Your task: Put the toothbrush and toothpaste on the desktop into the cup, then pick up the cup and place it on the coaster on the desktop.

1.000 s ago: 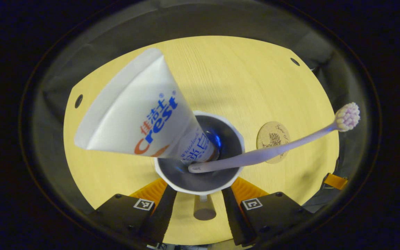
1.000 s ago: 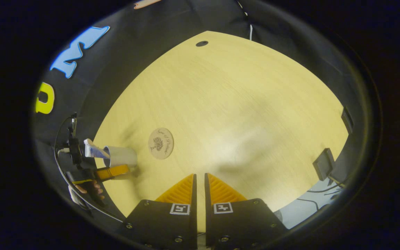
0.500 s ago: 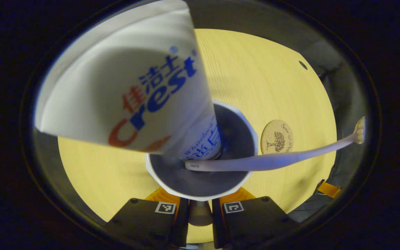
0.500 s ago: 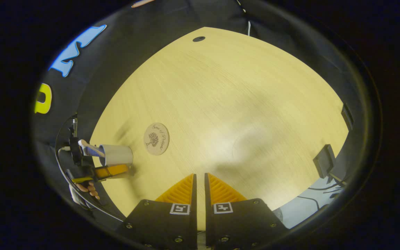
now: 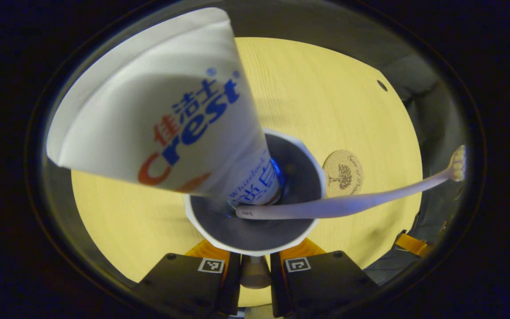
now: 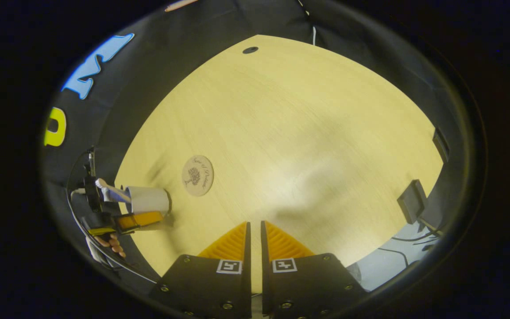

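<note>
The table [image 6: 290,146] is a wide pale wooden top with a small round hole [image 6: 250,50] near its far edge, and most of it lies bare, with broad open room through the middle and right side in the right gripper view. Dark booth cloth borders the left and far edges, and a small dark block [image 6: 410,200] sits at the right edge. In the left gripper view the toothpaste [image 5: 162,110] tube, the biggest thing close to the camera, stands cap-down inside the cup [image 5: 299,232] and leans to the upper left. The white cup sits just ahead of the left tongs [image 5: 255,270], which are drawn narrow around the cup's handle at its near side, both fingers [image 5: 226,257] pressing against it. The toothbrush [image 5: 348,204] rests with its handle end in the cup and slants out over the right rim, its bristle head out past the table's right edge. The round coaster [image 5: 343,173] lies flat on the table just right of the cup, apart from it. In the right gripper view the right tongs [image 6: 253,248] hang over the near middle of the table, nearly closed with a thin gap and holding nothing, while the cup and the left tongs with a hand [image 6: 111,243] show at the far left edge.
</note>
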{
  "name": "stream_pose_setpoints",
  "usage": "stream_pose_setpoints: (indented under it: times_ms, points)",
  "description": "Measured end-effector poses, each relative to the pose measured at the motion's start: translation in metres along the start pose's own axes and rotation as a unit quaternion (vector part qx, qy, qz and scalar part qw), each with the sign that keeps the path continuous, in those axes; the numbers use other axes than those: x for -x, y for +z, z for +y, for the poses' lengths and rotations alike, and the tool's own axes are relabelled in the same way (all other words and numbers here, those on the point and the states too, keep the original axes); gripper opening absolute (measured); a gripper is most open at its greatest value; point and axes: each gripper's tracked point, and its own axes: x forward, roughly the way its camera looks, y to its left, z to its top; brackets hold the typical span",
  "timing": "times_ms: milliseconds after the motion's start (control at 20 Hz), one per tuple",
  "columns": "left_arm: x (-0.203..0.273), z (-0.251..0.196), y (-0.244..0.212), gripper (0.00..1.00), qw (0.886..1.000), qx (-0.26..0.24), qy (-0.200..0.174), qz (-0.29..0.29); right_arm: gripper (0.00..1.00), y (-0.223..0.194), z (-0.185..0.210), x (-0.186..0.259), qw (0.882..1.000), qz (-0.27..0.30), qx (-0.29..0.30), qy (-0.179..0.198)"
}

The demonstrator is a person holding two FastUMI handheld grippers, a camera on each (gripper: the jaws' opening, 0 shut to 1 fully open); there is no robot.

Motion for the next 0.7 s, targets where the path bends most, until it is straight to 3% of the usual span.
stream_pose_setpoints:
  times_ms: [700]
  points:
    - [0.013,-0.093,0.013,0.36,0.995,-0.095,-0.014,-0.014,0.11,0.002,-0.033,0.011,0.999,-0.01,-0.046,0.005]
